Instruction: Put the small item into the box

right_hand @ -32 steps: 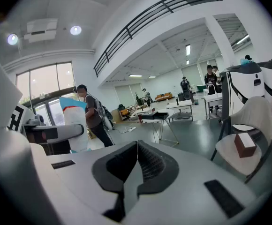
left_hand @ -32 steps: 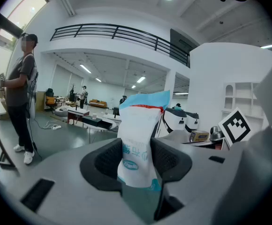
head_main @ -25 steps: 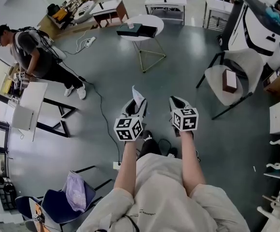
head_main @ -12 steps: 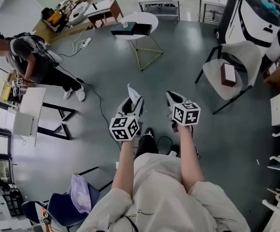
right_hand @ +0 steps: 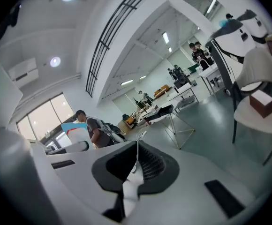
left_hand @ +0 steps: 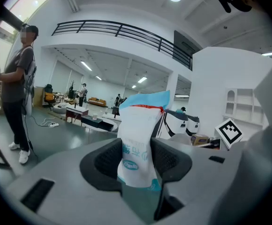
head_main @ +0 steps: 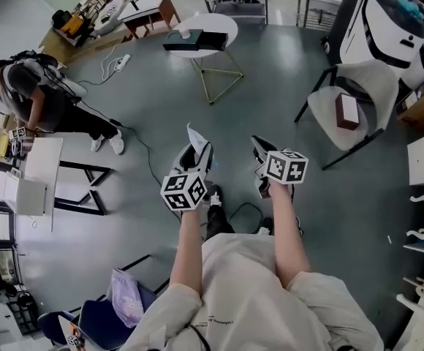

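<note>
Holding packet, box well off, drop-off not yet done.
Head view: my left gripper (head_main: 197,151) is clamped on the small packet (head_main: 194,134), held out over the floor (head_main: 153,108). The right gripper (head_main: 259,146) is just beside it with nothing in it. A dark box (head_main: 197,42) sits on the round table (head_main: 216,23), well apart from both claws. I take it as the target, though a brown box (head_main: 347,112) on the chair (head_main: 362,86) to my right could be it too. Left gripper view: jaws are pinched on the packet's (left_hand: 138,144) lower half, its top sticks up free, and the grip looks firm. Right gripper view: jaws are pressed together and empty. My read: the pick is done. Left to do: reach the box, set the packet inside, release.
</note>
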